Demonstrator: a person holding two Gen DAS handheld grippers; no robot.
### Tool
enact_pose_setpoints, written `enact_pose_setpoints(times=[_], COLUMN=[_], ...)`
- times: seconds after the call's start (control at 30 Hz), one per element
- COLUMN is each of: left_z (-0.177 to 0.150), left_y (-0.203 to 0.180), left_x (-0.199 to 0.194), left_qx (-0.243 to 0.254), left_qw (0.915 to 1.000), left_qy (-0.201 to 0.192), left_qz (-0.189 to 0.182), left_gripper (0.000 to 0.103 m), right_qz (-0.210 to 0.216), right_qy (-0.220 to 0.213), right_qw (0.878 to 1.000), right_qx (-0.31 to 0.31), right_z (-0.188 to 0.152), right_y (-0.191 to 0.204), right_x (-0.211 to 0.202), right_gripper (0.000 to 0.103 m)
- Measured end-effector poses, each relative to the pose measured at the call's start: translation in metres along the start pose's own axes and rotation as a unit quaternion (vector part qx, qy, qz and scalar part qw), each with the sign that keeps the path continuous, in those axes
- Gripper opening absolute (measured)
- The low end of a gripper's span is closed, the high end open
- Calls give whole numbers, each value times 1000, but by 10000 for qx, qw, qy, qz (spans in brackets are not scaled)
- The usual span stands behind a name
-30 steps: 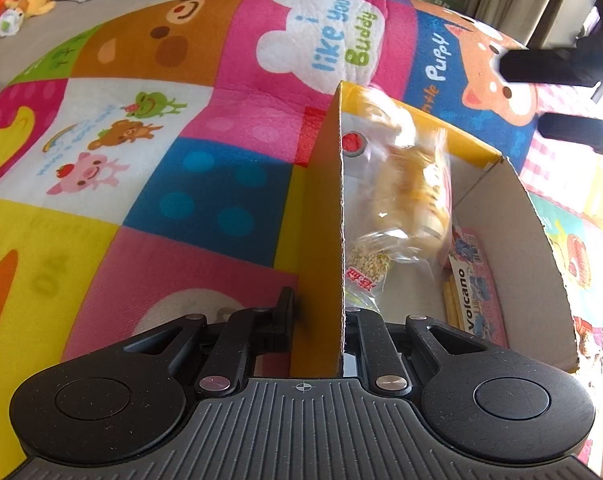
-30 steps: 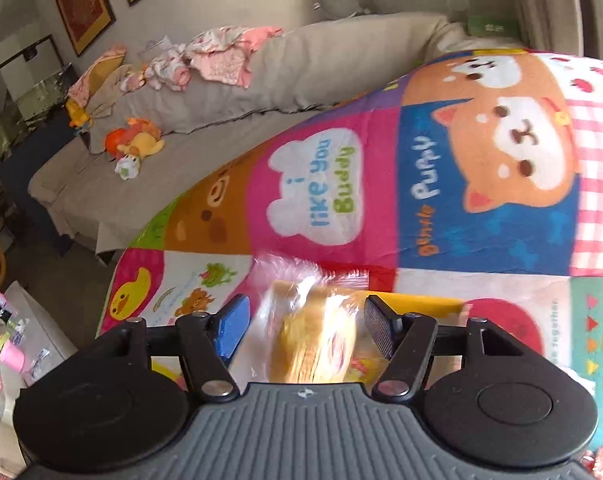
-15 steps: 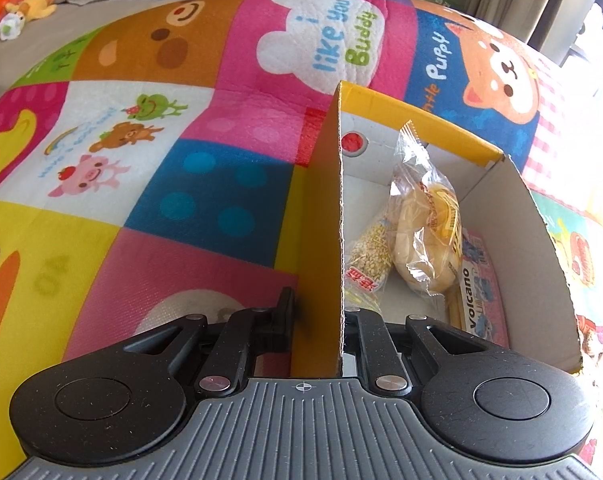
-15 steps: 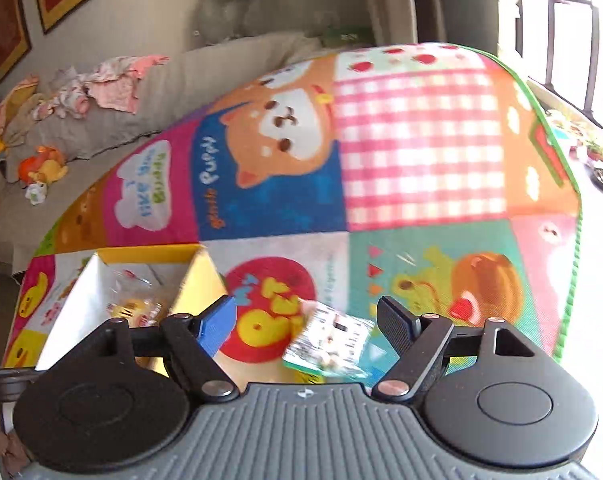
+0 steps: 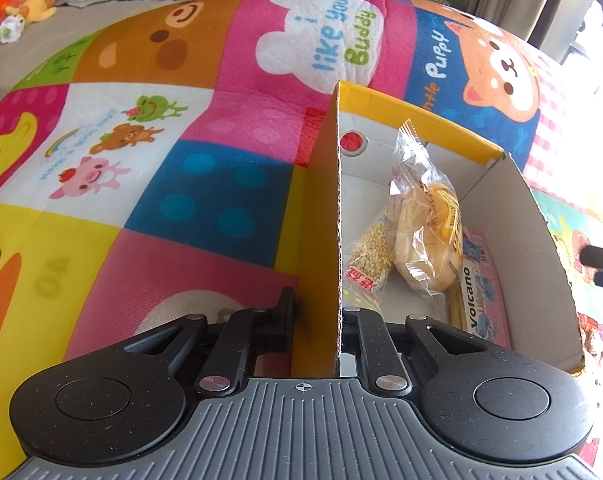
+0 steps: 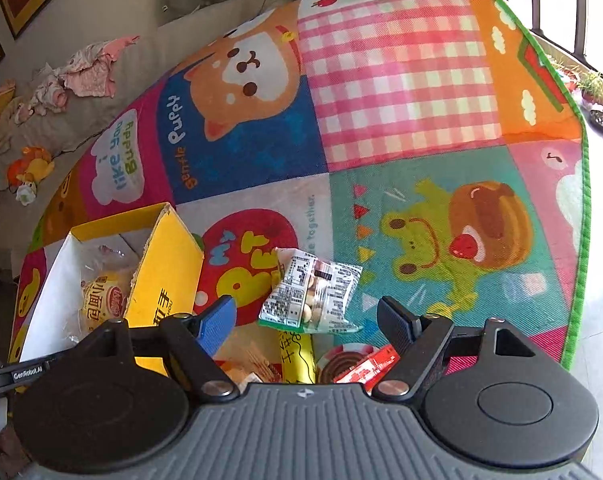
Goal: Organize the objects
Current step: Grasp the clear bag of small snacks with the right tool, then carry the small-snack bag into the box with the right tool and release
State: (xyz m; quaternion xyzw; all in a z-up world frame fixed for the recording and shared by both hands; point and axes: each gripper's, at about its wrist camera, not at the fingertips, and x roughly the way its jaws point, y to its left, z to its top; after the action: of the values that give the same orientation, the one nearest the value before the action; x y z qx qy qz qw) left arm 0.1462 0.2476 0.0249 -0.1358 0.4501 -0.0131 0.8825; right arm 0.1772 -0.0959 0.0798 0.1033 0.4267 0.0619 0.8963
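Note:
My left gripper (image 5: pixel 315 312) is shut on the near left wall of the yellow cardboard box (image 5: pixel 321 216). Inside the box lie a clear bag of yellow bread (image 5: pixel 425 232), a bag of grains (image 5: pixel 371 252) and a pink Volcano packet (image 5: pixel 483 300). In the right wrist view the box (image 6: pixel 165 272) stands at the left with the bread bag (image 6: pixel 101 300) in it. My right gripper (image 6: pixel 307 316) is open just above a white snack packet (image 6: pixel 313 294) lying on the mat, pads apart from it. A yellow packet (image 6: pixel 295 354) and a red packet (image 6: pixel 361 364) lie below it.
A colourful play mat (image 6: pixel 401 100) covers the floor, its green edge (image 6: pixel 579 240) at the right. A grey sofa (image 5: pixel 101 12) with plush toys (image 5: pixel 19 6) and pink clothes (image 6: pixel 89 72) runs along the back. Potted plants (image 6: pixel 593 92) stand far right.
The right gripper let the bread bag drop into the box, opened wider, then swung right and down over the white snack packet. The left gripper has kept its hold on the box wall.

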Motion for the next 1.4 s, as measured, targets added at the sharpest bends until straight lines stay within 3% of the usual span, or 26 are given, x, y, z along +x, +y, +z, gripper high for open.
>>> enact_pose_setpoints(times=[0.37, 0.5, 0.63, 0.83, 1.13, 1.4], left_z=[0, 0, 0, 0, 0, 0], left_y=[1, 1, 1, 1, 1, 3], left_x=[0, 0, 0, 0, 0, 0], left_qx=[-22, -37, -38, -45, -65, -94], left_qw=[10000, 10000, 10000, 10000, 10000, 9999], left_qy=[4, 0, 3, 2, 5, 2], left_qz=[-35, -40, -39, -40, -35, -61], left_gripper=[15, 15, 15, 15, 15, 15], right_qz=[-419, -541, -379, -13, 449, 1208], right_qy=[241, 245, 205, 63, 243, -631], right_qw=[9982, 9979, 9986, 10000, 9953, 9810], right_qx=[360, 257, 302, 52, -817, -1380], right_z=[23, 22, 21, 6, -52, -34], right_y=[8, 5, -4, -1, 39, 92], right_x=[76, 73, 54, 1, -81, -147], right_gripper=[78, 60, 50, 48, 48, 48])
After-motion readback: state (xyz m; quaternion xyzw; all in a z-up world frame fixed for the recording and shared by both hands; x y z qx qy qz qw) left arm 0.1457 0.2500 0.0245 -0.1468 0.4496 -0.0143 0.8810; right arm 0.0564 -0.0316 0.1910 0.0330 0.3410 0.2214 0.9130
